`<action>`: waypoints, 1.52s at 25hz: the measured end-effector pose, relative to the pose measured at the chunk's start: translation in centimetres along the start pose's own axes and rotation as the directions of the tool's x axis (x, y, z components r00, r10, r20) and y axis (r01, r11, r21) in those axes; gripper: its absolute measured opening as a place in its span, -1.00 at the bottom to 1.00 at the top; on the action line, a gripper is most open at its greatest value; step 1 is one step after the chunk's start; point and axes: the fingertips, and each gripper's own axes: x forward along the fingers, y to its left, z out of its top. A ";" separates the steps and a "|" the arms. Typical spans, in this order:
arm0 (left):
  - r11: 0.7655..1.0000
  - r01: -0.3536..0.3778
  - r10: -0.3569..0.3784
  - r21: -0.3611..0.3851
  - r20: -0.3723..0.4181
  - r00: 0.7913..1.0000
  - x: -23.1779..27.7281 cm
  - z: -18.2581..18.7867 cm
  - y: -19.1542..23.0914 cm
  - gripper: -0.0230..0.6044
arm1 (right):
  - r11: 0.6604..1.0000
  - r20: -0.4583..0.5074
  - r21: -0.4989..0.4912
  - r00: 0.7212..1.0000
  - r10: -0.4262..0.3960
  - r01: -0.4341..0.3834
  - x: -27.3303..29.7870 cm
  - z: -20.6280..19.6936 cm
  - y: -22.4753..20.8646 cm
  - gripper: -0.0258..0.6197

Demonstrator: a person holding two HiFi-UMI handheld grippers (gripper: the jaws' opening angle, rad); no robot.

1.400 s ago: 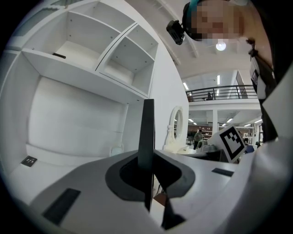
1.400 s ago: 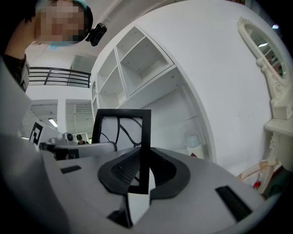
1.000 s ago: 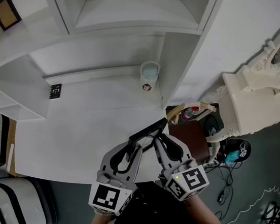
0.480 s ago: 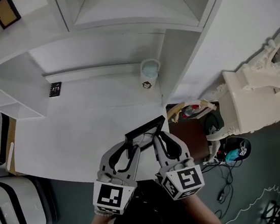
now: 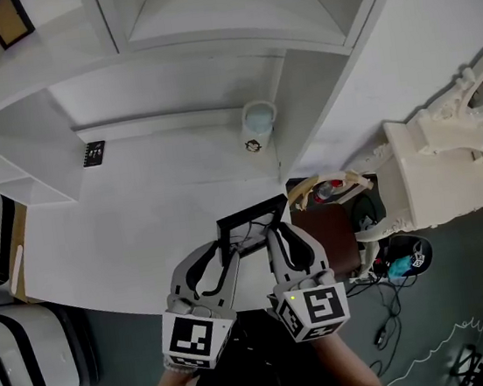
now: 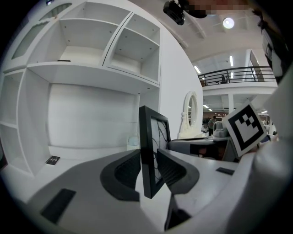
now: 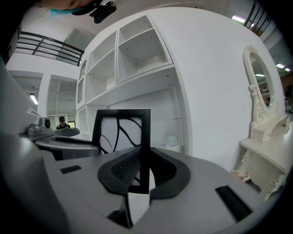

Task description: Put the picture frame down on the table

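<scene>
Pinching the upright picture frame (image 5: pixel 252 221) shut, left gripper (image 5: pixel 230 256) and right gripper (image 5: pixel 272 242) reach forward side by side. Below lies the surface's (image 5: pixel 114 227) near edge.

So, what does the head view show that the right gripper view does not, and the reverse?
Only the head view shows the small black card on the table and a second frame high up at the left. Only the right gripper view shows a balcony railing and the right gripper from close by, its fingers shut on one side rail. Both show the black picture frame and the cup behind it.
</scene>
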 end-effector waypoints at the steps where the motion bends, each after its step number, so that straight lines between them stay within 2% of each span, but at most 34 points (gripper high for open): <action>1: 1.000 -0.013 0.013 -0.008 0.001 1.000 0.0 0.1 0.2 -0.58 | 1.000 -0.002 -0.001 1.000 -0.003 0.003 0.0 0.0 0.0 -0.72; 4: 0.999 -0.036 0.036 -0.004 0.008 0.999 0.2 0.1 0.6 -0.61 | 1.000 -0.011 -0.012 1.000 -0.008 0.008 0.1 -0.2 0.0 -0.72; 8: 1.000 -0.025 0.025 0.005 0.000 1.000 0.5 -0.5 0.8 -0.65 | 1.000 -0.030 0.001 0.999 -0.019 0.019 0.0 -0.9 0.0 -0.72; 15: 1.000 0.006 -0.006 -0.001 -0.067 0.998 1.7 -2.5 1.2 -0.65 | 0.999 -0.081 0.026 0.996 -0.033 0.035 0.7 -3.1 -0.7 -0.72; 22: 0.996 0.044 -0.056 -0.077 -0.161 0.985 3.5 -5.8 2.0 -0.65 | 0.997 -0.160 0.044 0.986 -0.052 0.060 1.8 -6.2 -1.6 -0.72; 38: 0.981 0.033 -0.096 -0.193 -0.325 0.941 7.4 -13.4 4.5 -0.65 | 0.992 -0.342 0.075 0.937 -0.070 0.101 5.6 -13.5 -3.2 -0.72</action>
